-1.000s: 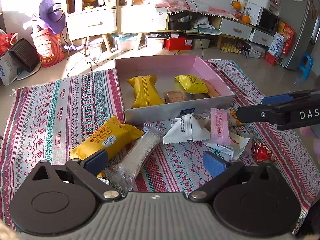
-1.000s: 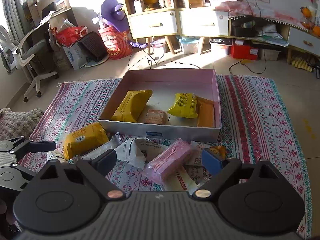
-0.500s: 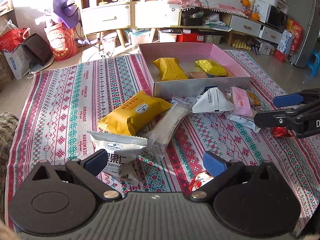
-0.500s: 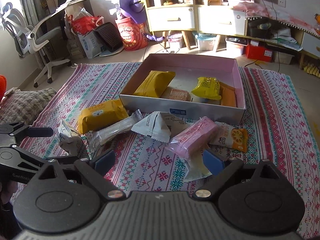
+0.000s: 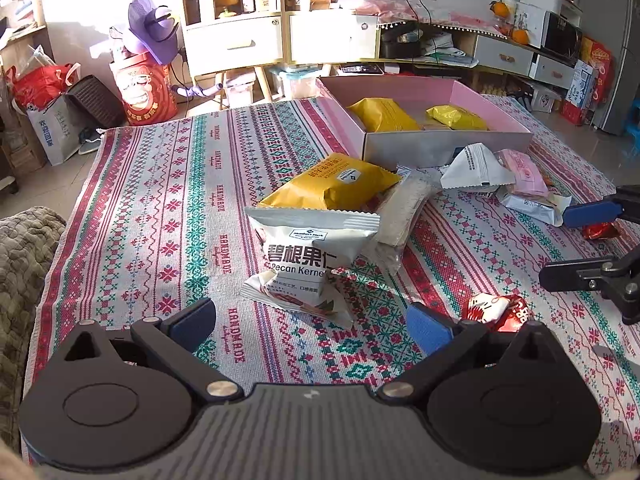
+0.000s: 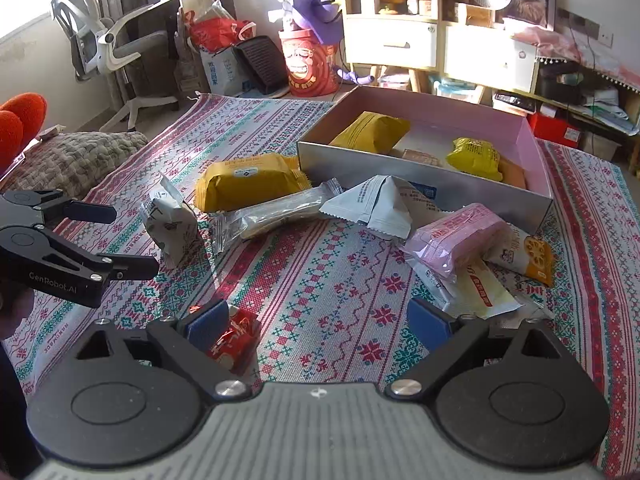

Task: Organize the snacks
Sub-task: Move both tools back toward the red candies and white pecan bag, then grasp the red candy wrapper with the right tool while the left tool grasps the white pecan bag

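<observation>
A pink-lined box (image 5: 440, 146) (image 6: 416, 182) on the patterned cloth holds two yellow packets (image 6: 372, 132) and some flat snacks. In front of it lie a large yellow packet (image 5: 332, 184) (image 6: 248, 180), a clear long bar (image 5: 404, 208), a white triangular packet (image 5: 472, 168) and a pink packet (image 6: 456, 240). My left gripper (image 5: 312, 324) (image 6: 120, 240) is open, just short of a white pecan packet (image 5: 316, 248) (image 6: 172, 224). My right gripper (image 6: 320, 324) (image 5: 580, 244) is open too, and a red candy (image 6: 232, 340) (image 5: 496, 308) lies by its left finger.
A grey knitted cushion (image 6: 80, 156) lies at the cloth's left edge. An office chair (image 6: 108, 52), a red bucket (image 6: 308, 64) and shelving (image 6: 400, 40) stand on the floor behind. An orange-printed packet (image 6: 528, 256) and a white flat packet (image 6: 476, 288) lie beside the pink one.
Both grippers have drawn back from the box towards the near left of the cloth. The pecan packet and red candy have come into view. Both stayed open.
</observation>
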